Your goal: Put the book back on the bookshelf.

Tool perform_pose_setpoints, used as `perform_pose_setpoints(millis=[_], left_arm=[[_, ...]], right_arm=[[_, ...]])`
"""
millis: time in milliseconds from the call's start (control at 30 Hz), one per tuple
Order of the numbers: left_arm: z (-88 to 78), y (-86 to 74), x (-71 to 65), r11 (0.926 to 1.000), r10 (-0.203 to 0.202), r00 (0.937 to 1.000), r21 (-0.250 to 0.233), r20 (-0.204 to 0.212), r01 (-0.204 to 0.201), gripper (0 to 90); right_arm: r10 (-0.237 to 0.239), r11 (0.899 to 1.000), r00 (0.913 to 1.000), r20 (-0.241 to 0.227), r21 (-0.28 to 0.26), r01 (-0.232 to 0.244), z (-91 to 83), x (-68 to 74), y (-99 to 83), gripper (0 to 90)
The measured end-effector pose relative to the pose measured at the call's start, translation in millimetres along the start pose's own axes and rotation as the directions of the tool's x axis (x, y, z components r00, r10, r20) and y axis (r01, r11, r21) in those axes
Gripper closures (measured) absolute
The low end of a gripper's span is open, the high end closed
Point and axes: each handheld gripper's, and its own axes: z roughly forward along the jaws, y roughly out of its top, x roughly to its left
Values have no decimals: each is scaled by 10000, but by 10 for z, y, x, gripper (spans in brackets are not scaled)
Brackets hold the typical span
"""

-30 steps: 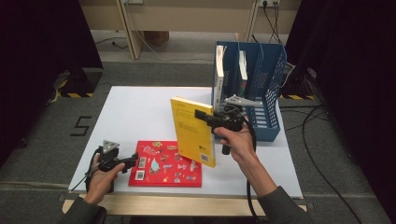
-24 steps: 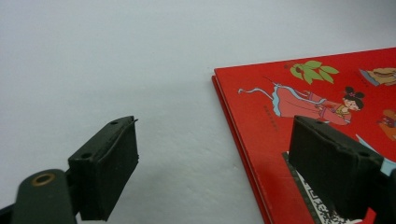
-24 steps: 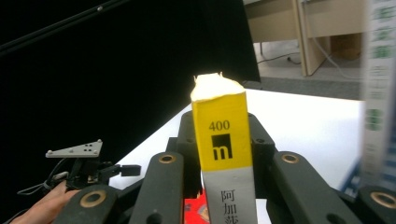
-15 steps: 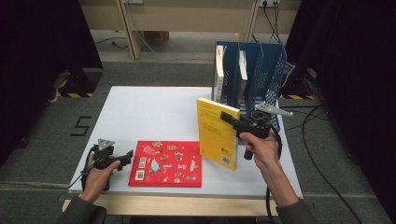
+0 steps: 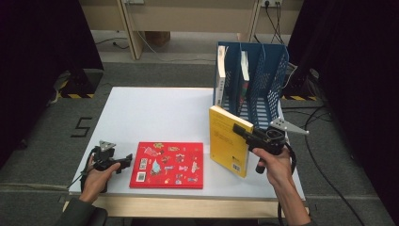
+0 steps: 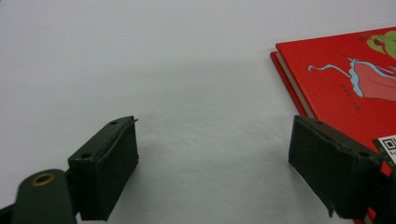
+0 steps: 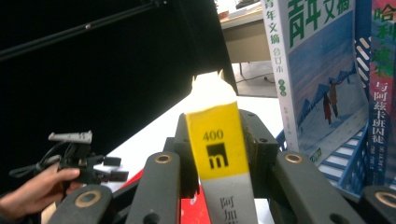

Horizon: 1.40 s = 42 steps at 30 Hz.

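Grip check: my right gripper (image 5: 241,130) is clenched on the yellow book (image 5: 227,140), centre-right; left gripper (image 5: 126,162) sits released, lower left, beside the red book (image 5: 167,165).

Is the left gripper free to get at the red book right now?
Probably yes: the left gripper is open and empty, just beside the red book, which lies flat with bare table between them.

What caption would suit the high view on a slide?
Right gripper holds a yellow book upright before a blue file rack; red book lies flat.
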Motion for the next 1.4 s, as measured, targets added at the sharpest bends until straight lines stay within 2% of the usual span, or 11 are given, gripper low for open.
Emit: perform_pose_setpoints(millis=[200,400,500,667,767,967,1100,1200,1233,1300,1400], left_arm=[[9,-8,-27,10000,82,10000,56,21,-82,152],[13,-11,-40,9999,121,9999,75,60,-121,150],[10,-12,-41,9998,144,9999,99,82,-144,150],[8,-14,-45,9998,154,9998,81,123,-155,150],[8,-14,-46,9998,163,9998,80,131,-165,149],[7,-15,-52,9998,172,9997,79,159,-174,148],[7,-14,-47,9998,181,9997,91,186,-183,149],[9,-13,-45,9998,159,9997,84,203,-160,149],[9,-11,-45,9998,155,9997,98,193,-157,148],[11,-10,-46,9998,154,9997,89,185,-156,147],[12,-12,-45,9999,129,9997,70,191,-130,148]], right_arm=[[-220,9997,9995,247,107,217,-128,6,-115,699],[177,9998,9996,219,75,-179,-240,-74,-258,687],[69,9999,9998,207,134,-72,-233,-49,-282,684],[484,9988,9987,133,68,-485,-234,-64,-311,673],[467,9985,9986,236,281,-473,-215,-64,-340,671],[756,9970,9965,350,140,-761,-195,-97,-385,683],[1596,9871,9867,320,-137,-1593,-200,-167,-347,724],[2363,9713,9716,160,-333,-2357,-217,-267,-342,747],[2764,9605,9610,76,-346,-2759,-222,-284,-351,747],[3031,9518,9529,-113,-455,-3033,-240,-297,-345,741],[2851,9564,9585,-67,-649,-2849,-297,-280,-259,737]])
